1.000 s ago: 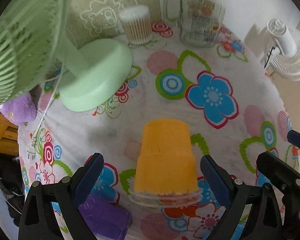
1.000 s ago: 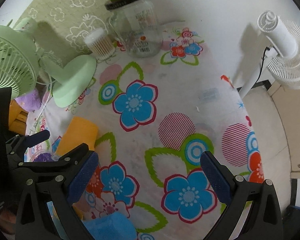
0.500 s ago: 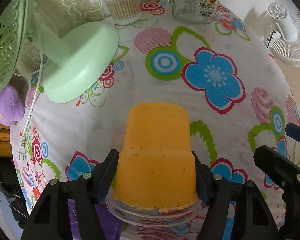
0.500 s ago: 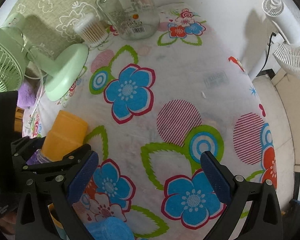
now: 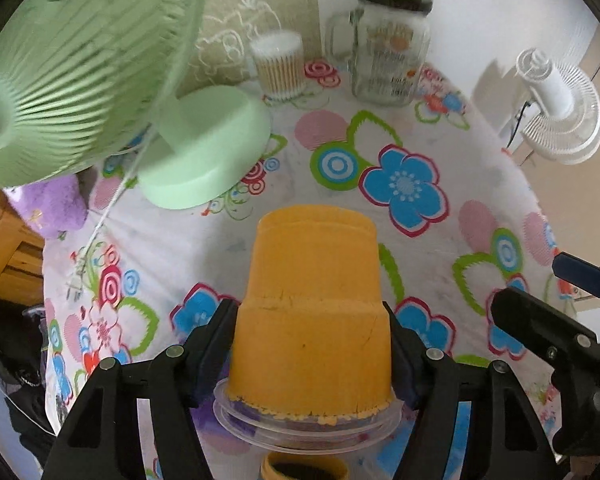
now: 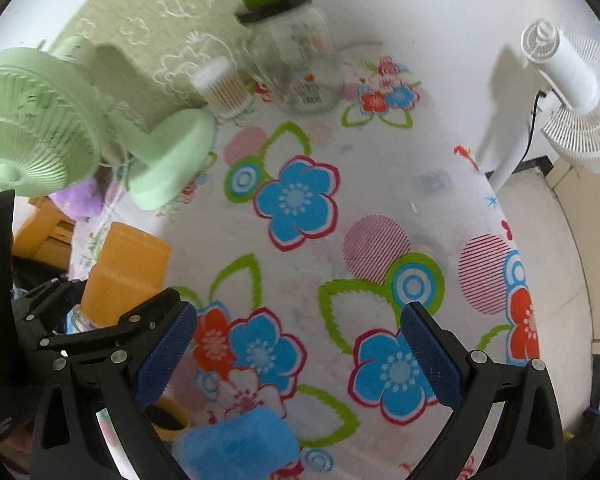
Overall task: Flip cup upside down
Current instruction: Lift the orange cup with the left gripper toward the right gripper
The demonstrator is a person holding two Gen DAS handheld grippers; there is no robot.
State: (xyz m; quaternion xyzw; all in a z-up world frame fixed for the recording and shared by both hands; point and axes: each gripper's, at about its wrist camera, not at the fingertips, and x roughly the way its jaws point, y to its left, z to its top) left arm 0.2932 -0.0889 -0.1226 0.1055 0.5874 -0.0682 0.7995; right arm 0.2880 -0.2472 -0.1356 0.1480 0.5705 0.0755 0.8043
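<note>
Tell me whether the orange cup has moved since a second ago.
Yes. The orange cup, gripped by the left gripper, has been lifted: in the right wrist view it has risen up the frame toward the green fan's base.

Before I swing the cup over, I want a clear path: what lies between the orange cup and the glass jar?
Only flowered tablecloth between the orange cup and the glass jar, as the left wrist view shows.
</note>
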